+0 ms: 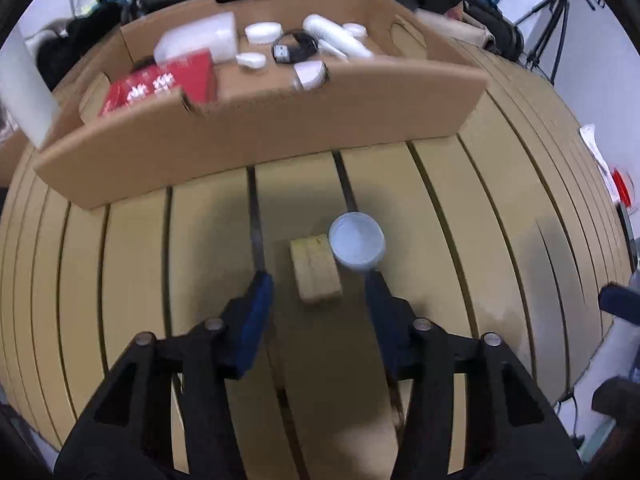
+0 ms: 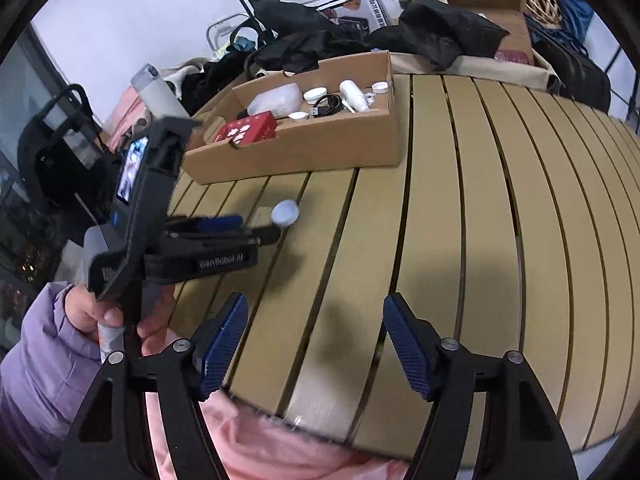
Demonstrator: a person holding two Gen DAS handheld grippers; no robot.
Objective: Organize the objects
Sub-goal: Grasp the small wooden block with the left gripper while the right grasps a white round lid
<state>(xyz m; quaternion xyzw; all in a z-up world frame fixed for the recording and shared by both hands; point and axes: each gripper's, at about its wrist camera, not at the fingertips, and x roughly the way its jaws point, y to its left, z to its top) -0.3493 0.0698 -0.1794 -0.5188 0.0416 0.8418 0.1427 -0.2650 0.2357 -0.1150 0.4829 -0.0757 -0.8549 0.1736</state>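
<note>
Our left hand-held gripper [image 1: 318, 280] hovers low over the worktop [image 1: 460, 216] with its blue-padded fingers [image 1: 256, 316] spread apart and nothing between them; our right hand-held gripper [image 2: 314, 320] is likewise spread wide and empty, held back near the worktop's near edge.

The worktop is made of long yellowish slats with dark gaps running away from us. At its far side sits a shallow cardboard box [image 1: 256, 136], and beyond that we see heaps of black bags and clothing [image 2: 436, 32], a second open carton [image 2: 504, 12], a tripod [image 1: 552, 36] and a pale wall [image 2: 132, 20]. Inside the box lie a red patterned packet [image 1: 160, 80], a cloudy plastic container [image 1: 200, 38], a coiled black cable [image 1: 294, 46], a white bottle on its side [image 1: 336, 38] and several white lids and small jars [image 1: 262, 32].

The things left outside the box lie on the slats just ahead of our left fingertips: a small round white jar [image 1: 356, 242], its open or flat top facing up, pale and slightly bluish, and, touching its left side, a yellowish block [image 1: 316, 272] close to the colour of the wood. The jar sits just beyond our right fingertip, while the block lies between the two fingers' lines. Both are well short of the box.
</note>
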